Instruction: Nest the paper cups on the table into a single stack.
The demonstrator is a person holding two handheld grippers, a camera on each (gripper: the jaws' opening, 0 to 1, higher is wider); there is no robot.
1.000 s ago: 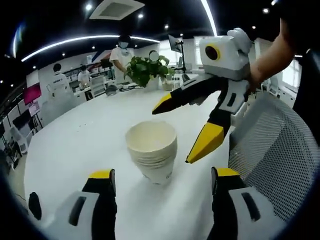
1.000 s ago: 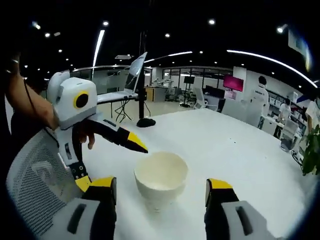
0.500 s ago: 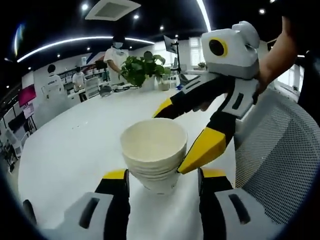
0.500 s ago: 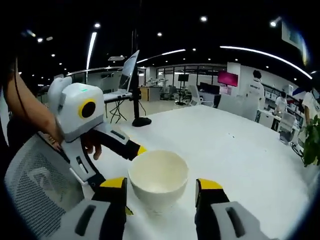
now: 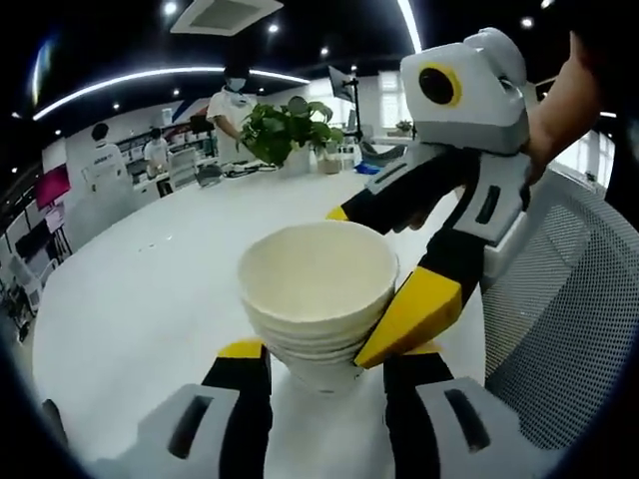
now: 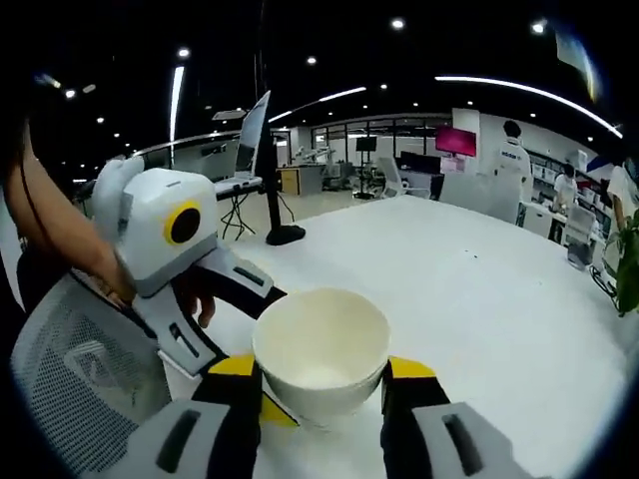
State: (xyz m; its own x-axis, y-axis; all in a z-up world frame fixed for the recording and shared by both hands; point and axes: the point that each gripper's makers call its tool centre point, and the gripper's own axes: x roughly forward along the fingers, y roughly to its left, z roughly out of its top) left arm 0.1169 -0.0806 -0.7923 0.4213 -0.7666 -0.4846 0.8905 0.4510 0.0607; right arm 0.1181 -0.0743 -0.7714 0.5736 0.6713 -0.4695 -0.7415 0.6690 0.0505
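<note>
A stack of several nested cream paper cups (image 5: 318, 294) stands on the white table (image 5: 140, 289). In the left gripper view my left gripper (image 5: 326, 351) has its yellow-tipped jaws pressed against the stack's lower sides. My right gripper (image 5: 349, 289) reaches in from the right, one fingertip behind the rim and one against the near right side. The right gripper view shows the same stack (image 6: 321, 349) held between my right gripper (image 6: 322, 366), while the left gripper (image 6: 278, 354) comes in from the left and straddles it.
A grey mesh chair back (image 5: 559, 299) stands close beside the table edge. A potted plant (image 5: 285, 130) sits at the table's far end, and a laptop on a black stand (image 6: 262, 150) at the other. People stand in the background.
Both pairs of jaws have narrowed from wide open to tight against the cup stack. Both cameras have moved closer, so the stack looks larger.
</note>
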